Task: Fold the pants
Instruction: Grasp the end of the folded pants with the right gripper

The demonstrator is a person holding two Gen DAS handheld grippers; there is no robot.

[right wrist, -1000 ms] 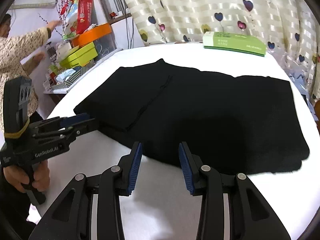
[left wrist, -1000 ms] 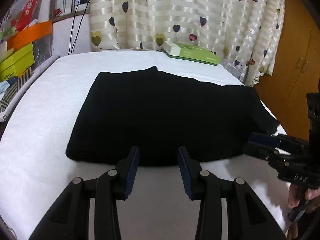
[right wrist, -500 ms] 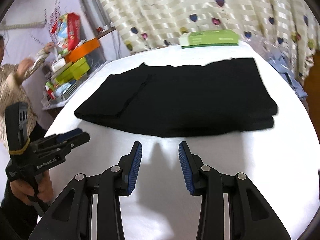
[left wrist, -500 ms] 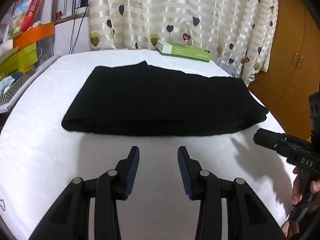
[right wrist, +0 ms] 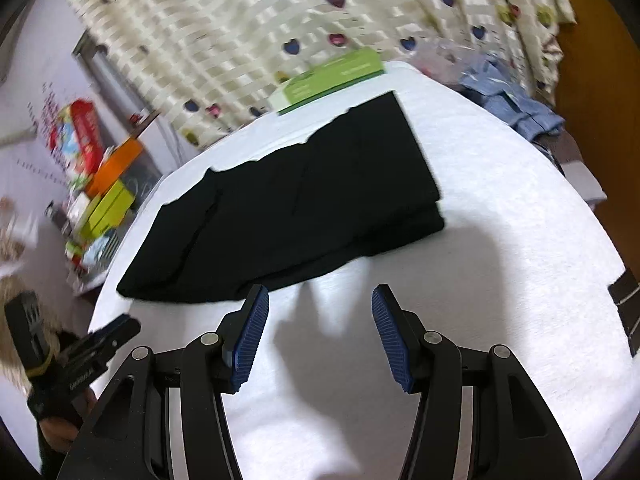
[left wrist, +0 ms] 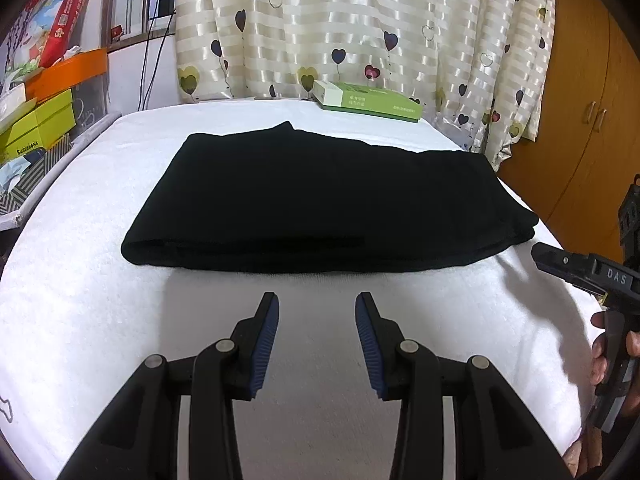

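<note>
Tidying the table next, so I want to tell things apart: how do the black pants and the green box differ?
The pants are black, soft cloth, folded flat in layers; the green box is rigid, green and white. The pants lie mid-table, nearer both claws; the green box sits behind them at the far edge by the curtain. The pants cover far more table. Both rest untouched.

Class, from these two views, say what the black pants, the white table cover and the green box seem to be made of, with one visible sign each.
Black pants: soft matte fabric, likely knit; they lie limp in folded layers without shine.
White table cover: cloth, perhaps towelling; its surface looks nubbly.
Green box: probably printed cardboard; flat faces, crisp edges.
</note>
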